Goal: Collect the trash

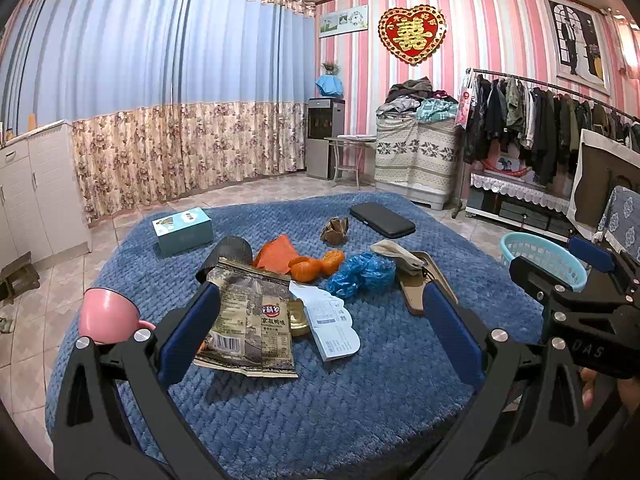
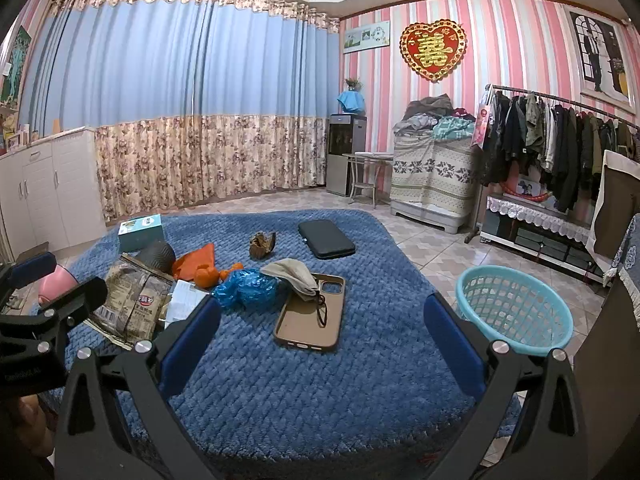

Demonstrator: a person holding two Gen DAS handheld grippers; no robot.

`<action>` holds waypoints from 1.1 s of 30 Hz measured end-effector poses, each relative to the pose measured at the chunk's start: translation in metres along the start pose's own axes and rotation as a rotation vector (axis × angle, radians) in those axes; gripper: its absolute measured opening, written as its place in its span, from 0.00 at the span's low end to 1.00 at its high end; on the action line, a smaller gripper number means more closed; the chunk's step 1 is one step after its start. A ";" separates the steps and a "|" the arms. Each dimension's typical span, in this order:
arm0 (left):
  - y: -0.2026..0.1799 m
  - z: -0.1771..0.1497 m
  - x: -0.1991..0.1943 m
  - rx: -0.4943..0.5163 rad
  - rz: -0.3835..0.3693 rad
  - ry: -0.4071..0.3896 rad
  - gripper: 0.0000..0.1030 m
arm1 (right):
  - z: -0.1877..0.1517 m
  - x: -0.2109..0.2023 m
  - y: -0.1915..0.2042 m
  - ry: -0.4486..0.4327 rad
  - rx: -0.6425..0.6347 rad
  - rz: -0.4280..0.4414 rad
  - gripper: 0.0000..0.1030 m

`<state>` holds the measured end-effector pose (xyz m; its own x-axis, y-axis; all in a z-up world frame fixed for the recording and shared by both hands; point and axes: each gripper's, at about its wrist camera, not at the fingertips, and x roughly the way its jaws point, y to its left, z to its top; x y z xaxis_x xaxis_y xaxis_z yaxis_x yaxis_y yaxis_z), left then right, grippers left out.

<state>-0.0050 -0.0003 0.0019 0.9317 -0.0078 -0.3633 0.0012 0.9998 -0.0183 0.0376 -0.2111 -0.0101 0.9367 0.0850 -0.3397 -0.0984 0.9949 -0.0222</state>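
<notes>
**Both tongs spread wide above a littered blue surface**

The left tongs [image 1: 320, 320] hang with their blue-padded fingers far apart and nothing between them, over the near part of a surface covered by a blue quilted cloth [image 1: 304, 412]. The right tongs [image 2: 320, 332] are likewise spread wide and hold nothing; they show at the right edge of the left wrist view, beside the left pair.

The trash lies in a loose row across the middle of the cloth. A crumpled brown snack wrapper [image 1: 250, 320] sits nearest the left tongs, its edge just beside the left finger pad. A white printed paper slip [image 1: 332, 320] lies against its right side. Behind these are orange peel pieces [image 1: 316, 266], an orange scrap [image 1: 276, 256] and a dark grey cup-like piece [image 1: 232, 250]. A wad of blue plastic [image 1: 362, 274] rests to the right of the peel, touching a tan phone case [image 2: 312, 316], on whose far end a beige mask [image 2: 294, 274] is draped. A small brown crumpled scrap [image 1: 335, 231] lies farther back, apart from the row.

A black pouch [image 2: 326, 238] and a teal tissue box [image 1: 183, 230] sit toward the far edge, and a pink cup [image 1: 108, 314] stands at the left edge. A light blue mesh basket [image 2: 516, 314] stands to the right of the surface, beside the right tongs.
</notes>
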 end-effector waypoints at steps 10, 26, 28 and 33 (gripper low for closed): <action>-0.001 -0.001 0.001 0.003 -0.003 0.000 0.95 | 0.000 -0.003 -0.003 0.000 0.001 0.001 0.96; -0.001 -0.001 0.001 0.002 -0.003 0.002 0.95 | 0.002 -0.007 -0.007 -0.001 0.001 0.001 0.96; -0.001 -0.001 0.001 0.002 -0.003 0.002 0.95 | 0.002 -0.007 -0.008 -0.002 0.000 0.000 0.96; -0.001 -0.001 0.001 0.002 -0.003 0.003 0.95 | 0.002 -0.007 -0.007 -0.002 0.001 0.000 0.96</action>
<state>-0.0043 -0.0014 0.0005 0.9307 -0.0110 -0.3657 0.0050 0.9998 -0.0173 0.0324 -0.2188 -0.0059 0.9373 0.0854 -0.3380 -0.0983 0.9949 -0.0213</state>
